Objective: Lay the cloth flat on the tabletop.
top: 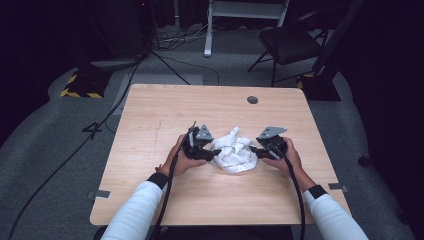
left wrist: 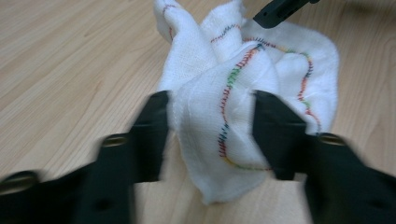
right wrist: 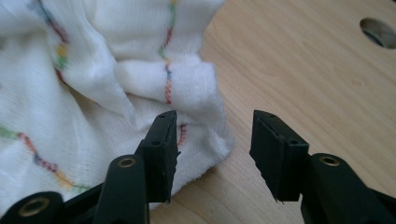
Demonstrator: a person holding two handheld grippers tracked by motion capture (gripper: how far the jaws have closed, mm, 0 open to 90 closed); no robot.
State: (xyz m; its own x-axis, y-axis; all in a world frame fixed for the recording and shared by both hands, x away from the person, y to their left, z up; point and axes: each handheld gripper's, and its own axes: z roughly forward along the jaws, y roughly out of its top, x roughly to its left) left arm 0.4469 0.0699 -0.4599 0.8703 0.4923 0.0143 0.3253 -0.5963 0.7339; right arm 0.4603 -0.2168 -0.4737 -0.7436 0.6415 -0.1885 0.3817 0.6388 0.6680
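A crumpled white cloth (top: pixel 234 151) with a multicolour stitched hem lies at the middle of the wooden table (top: pixel 165 110). My left gripper (top: pixel 210 150) is at the cloth's left side. In the left gripper view, the left gripper (left wrist: pixel 210 112) is open, its jaws straddling a raised fold of the cloth (left wrist: pixel 243 74). My right gripper (top: pixel 256 149) is at the cloth's right side. The right gripper (right wrist: pixel 215 128) is open in its own view, with one jaw over a corner of the cloth (right wrist: pixel 93 93) and the other over bare wood. A tip of the right gripper (left wrist: pixel 280 9) shows beyond the cloth.
A round hole (top: pixel 252 100) is in the table's far right part, and the hole (right wrist: pixel 380 30) shows in the right gripper view too. Past the table are a dark chair (top: pixel 290 42), a white frame (top: pixel 210 30) and floor cables (top: pixel 75 150).
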